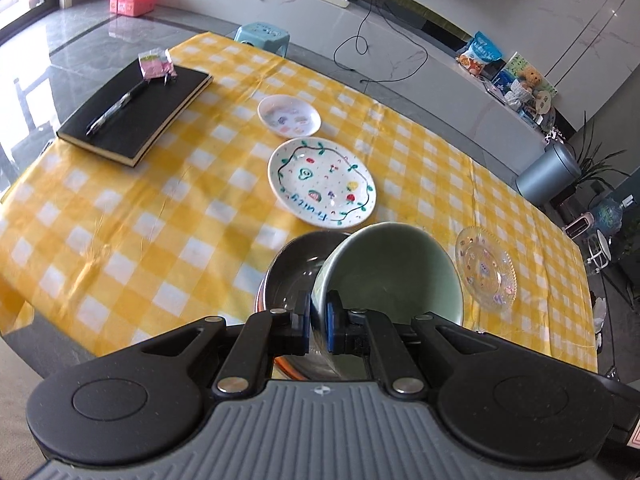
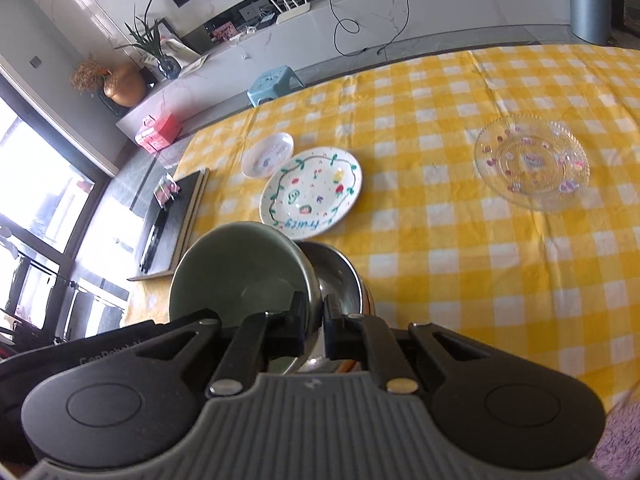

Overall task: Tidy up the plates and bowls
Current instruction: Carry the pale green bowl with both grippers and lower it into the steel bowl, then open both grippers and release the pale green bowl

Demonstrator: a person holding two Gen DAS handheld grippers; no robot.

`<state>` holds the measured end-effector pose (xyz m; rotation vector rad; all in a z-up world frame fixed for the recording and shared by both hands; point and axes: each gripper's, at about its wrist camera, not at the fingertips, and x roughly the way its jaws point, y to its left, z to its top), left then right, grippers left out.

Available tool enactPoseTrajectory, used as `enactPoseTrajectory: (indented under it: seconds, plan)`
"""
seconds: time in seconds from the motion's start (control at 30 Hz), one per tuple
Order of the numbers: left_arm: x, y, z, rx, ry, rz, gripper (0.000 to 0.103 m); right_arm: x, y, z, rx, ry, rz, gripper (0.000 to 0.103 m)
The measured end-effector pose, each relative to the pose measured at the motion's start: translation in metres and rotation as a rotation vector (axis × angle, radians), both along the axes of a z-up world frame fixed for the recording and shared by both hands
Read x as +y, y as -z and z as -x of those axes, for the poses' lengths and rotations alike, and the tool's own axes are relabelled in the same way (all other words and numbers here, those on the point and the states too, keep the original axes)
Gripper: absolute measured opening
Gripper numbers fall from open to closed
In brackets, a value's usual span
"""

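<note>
left hand-held gripper (image 1: 318,324) clamped on the near rim of the pale green ceramic bowl (image 1: 390,268), blue pads pinching the wall, bowl tilted and held above the bench (image 1: 120,240). right hand-held gripper (image 2: 316,328) clamped on the rim of the stainless steel bowl (image 2: 338,276), also lifted and tilted, its orange outer side showing just below the pads. both bowls close together, rims touching or nearly so; hard to tell which from either wrist view.

likely step: nesting one bowl in the other, or carrying both to a common spot. to do it well:
- level each bowl before lowering, since a rim pinch lets a tilted bowl swing.
- keep the grips firm; glazed ceramic and polished steel are both slippery and the green bowl looks the heavier.
- bring the rims together slowly to avoid a chip on the ceramic.
- set down on bare yellow checked cloth, short of the "fruity" painted plate (image 1: 322,182) lying just beyond the bowls.
- keep well away from the clear glass plate (image 1: 486,274) off to the side and the small white dish (image 1: 289,115) farther back, touching or almost touching the painted plate.
- open only once the base rests flat.

black notebook (image 1: 134,110) with a pen (image 1: 116,109) on it, well apart, no obstacle.
</note>
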<state>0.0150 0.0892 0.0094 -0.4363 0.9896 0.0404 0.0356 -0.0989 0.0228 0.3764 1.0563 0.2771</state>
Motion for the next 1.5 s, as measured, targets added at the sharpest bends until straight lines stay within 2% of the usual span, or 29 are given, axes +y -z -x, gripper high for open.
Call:
enactPoseTrajectory:
  seconds: [0.47, 0.8, 1.07, 1.43, 1.5]
  plan:
    - [0.003, 0.022, -0.013, 0.082, 0.024, -0.029, 0.008, 0.015, 0.024, -0.011, 0.054, -0.018, 0.059, 0.005]
    - [-0.004, 0.028, -0.023, 0.097, 0.089, -0.105, 0.008, 0.02, 0.036, -0.02, 0.076, -0.033, 0.08, 0.005]
    - [-0.01, 0.034, -0.026, 0.112, 0.13, -0.143, 0.011, 0.019, 0.034, -0.021, 0.059, -0.024, 0.112, 0.004]
    - [-0.012, 0.038, -0.032, 0.12, 0.157, -0.173, 0.01, 0.017, 0.029, -0.02, 0.038, -0.016, 0.109, 0.005]
    - [-0.013, 0.036, -0.031, 0.121, 0.161, -0.174, 0.013, 0.016, 0.027, -0.019, 0.032, -0.016, 0.096, 0.007]
